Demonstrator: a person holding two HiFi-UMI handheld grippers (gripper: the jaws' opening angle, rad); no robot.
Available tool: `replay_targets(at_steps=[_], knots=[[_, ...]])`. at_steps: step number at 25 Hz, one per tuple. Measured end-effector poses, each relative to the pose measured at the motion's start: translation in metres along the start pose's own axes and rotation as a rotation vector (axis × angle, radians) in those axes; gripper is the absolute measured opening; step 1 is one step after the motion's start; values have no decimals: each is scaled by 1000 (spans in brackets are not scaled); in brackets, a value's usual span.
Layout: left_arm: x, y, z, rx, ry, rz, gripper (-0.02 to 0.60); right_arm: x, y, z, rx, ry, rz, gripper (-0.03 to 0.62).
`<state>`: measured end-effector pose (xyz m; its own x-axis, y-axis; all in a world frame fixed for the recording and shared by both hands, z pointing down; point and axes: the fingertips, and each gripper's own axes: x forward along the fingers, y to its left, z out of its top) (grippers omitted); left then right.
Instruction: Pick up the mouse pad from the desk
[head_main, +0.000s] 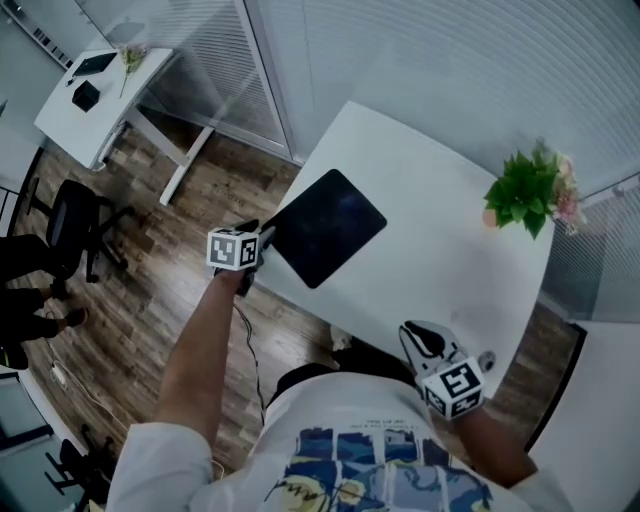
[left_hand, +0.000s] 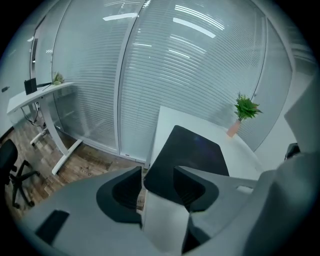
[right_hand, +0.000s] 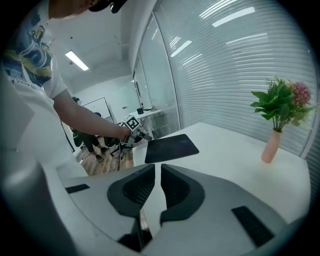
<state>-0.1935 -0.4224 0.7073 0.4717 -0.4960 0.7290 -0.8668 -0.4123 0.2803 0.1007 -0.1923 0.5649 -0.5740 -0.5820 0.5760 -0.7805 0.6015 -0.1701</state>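
— Eyes on the left gripper (head_main: 265, 238): its fingers (left_hand: 122, 187) stand wide apart, and the near corner of the mouse pad (head_main: 328, 225) sits right in the gap between them.

— Are they pinching it?

— No, neither finger presses on it. One finger is off to the pad's outer side, over the wooden floor (head_main: 150, 300); the other reaches in over the pad's corner. The rest of the dark pad stretches away beyond those fingertips, lying flat on the white desk (head_main: 440, 230).

— And that corner, is it at the edge?

— Right at the desk's edge, and it seems to poke just past it, which is where the open fingers straddle it.

— What about the other hand?

— The right gripper (head_main: 420, 335) hovers over the near side of the desk. Its fingers (right_hand: 137, 187) are drawn almost together, with only a sliver of gap, and there is nothing in that gap but bare desk showing through.

— How far is the pad from it?

— Well ahead of its fingertips and a touch to their left, well apart from them. Looking along those fingers, the left gripper shows at the pad's far-left corner.

— Anything else up there?

— A green plant (head_main: 525, 190) with pinkish blooms in a small pink vase (right_hand: 270, 145), far beyond both sets of fingertips, off to their right, near the blinds.
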Motion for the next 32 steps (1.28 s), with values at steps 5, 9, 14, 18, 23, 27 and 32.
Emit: replay_targets(at_steps=[5,9,14,18,23,27,32], knots=[[19,11,-14,-37,46,-10,193,6,-5,-9,47,35,4,37],[28,13,-13,-88,52,-70,207,13,-9,-14,65,43,13,32],[32,6,-16,-118,47,-114,170,19,-11,-17,74,53,25,29],[27,7,-14,-52,38,-42,137,23,-10,-15,70,50,34,29],[14,10,-9,9,31,56,18,25,-8,-5,60,45,39,28],[8,3,-6,27,39,83,15,24,-8,-6,52,27,50,25],[-5,-9,6,36,16,94,12,25,-6,-1,42,11,60,20]])
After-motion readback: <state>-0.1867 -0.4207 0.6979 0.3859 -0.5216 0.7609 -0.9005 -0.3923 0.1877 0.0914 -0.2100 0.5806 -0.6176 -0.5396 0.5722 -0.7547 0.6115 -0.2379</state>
